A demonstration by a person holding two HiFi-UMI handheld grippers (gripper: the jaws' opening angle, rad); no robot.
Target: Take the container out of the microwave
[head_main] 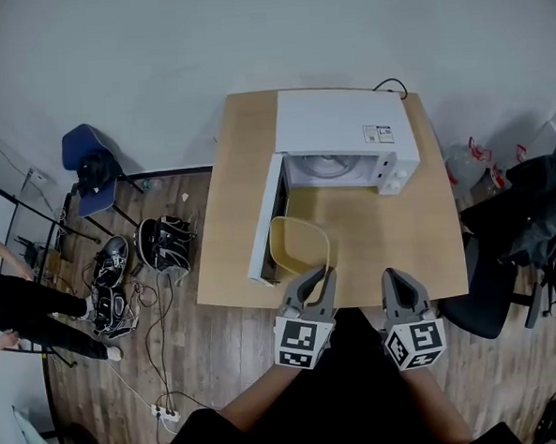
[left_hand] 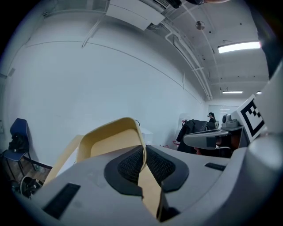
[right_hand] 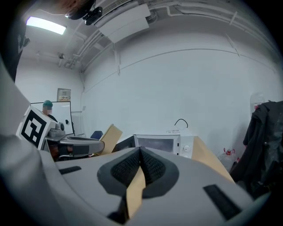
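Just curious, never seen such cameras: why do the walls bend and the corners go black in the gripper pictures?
Left gripper view: wide-angle lens bows wall, corners dark, ceiling lamp glares. Right gripper view: same bowing, microwave small but sharp. Head view: milder curve, even light.

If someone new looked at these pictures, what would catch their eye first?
The pale yellow container stands out first: the left gripper is clamped on its near rim, at the near edge of the wooden table, outside the oven. Behind it sits the white microwave, its door swung wide open to the left. The right gripper hangs shut and empty beside the left one.
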